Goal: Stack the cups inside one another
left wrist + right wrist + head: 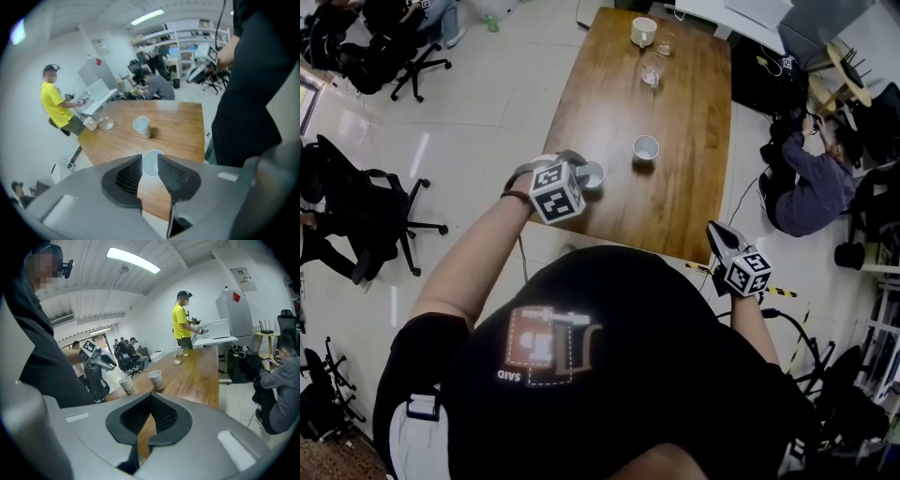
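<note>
L gripper [150,159]: jaws wide, nothing pinched. Near cup [593,174] upright just past tips, at table [694,187] edge. Far cup [645,147] apart, mid-table. R gripper [150,397]: shut, empty, off table corner. Prob next: straddle near cup wall, close gently, lift clear, lower straight into far cup. Avoid crushing rim.

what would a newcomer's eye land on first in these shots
The long wooden table stands out first, with a near cup at its left edge just ahead of the open jaws of the left gripper, and a middle cup standing alone. A far cup stands by two glasses at the far end. The right gripper, jaws together and empty, hangs off the near right corner.
</note>
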`<control>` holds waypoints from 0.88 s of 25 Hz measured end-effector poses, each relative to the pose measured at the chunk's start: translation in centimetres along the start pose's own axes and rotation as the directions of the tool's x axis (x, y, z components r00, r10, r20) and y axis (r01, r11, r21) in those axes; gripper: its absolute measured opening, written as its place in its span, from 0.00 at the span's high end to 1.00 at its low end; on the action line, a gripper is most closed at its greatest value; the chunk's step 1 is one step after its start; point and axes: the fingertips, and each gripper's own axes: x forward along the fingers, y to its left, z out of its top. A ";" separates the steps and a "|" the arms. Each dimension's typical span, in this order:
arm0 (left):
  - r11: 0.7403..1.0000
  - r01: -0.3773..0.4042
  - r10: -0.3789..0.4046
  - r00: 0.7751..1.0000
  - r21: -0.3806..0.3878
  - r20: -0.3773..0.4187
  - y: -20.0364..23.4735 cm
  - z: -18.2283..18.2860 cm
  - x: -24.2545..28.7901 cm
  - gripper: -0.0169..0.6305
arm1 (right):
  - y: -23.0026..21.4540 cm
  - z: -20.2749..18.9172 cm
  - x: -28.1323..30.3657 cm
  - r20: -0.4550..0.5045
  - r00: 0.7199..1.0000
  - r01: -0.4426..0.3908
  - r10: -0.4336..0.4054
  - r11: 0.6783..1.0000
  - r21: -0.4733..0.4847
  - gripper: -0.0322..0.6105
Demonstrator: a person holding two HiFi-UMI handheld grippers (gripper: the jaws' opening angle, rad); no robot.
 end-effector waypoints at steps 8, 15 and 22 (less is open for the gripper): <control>0.627 0.132 0.390 0.800 -0.768 0.456 3.1 -6.9 -7.6 0.89 | -0.4 4.0 -0.2 0.113 0.993 -0.018 0.015 1.000 0.022 0.93; 0.256 0.324 0.552 0.725 -0.911 0.413 0.3 -12.5 -5.1 0.94 | -0.2 3.5 0.5 0.124 0.992 -0.039 0.032 0.998 0.049 0.93; 0.376 0.323 0.487 0.729 -0.869 0.481 -0.2 -9.7 -4.6 0.94 | 0.8 2.5 1.6 0.113 0.992 -0.060 0.054 0.997 0.045 0.93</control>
